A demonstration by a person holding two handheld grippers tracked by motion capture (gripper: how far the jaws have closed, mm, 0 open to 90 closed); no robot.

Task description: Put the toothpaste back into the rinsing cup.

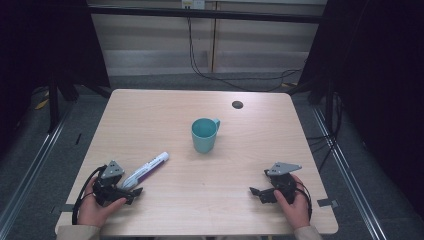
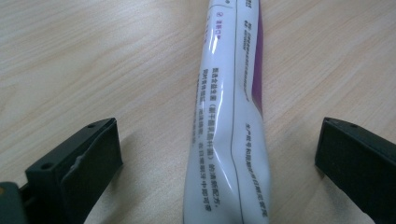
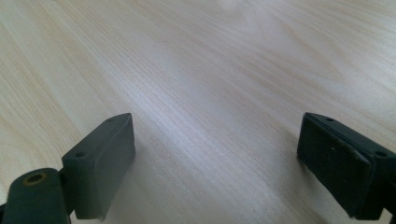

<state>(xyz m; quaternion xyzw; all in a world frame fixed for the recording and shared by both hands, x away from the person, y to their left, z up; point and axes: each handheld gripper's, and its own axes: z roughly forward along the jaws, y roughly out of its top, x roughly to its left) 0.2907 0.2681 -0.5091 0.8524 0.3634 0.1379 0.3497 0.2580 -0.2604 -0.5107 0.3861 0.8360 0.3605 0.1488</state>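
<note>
Both open-jawed, the left gripper (image 1: 131, 192) is straddling a tube (image 1: 146, 170) on the wooden table (image 1: 165, 107); the right gripper (image 1: 256, 191) is idling right of a teal mug (image 1: 204, 135).

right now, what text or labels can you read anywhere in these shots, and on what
White and purple plastic tube: columns of small Chinese print along its length, too blurred to quote.
Same tube, near the top: a small pink mark with characters, unreadable.
Teal plastic mug: no print seen.
Light wooden table: none.

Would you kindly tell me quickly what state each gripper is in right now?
Left gripper: open, jaws either side of the white-and-purple plastic tube, not pressing it.
Right gripper: open, holding nothing.
</note>
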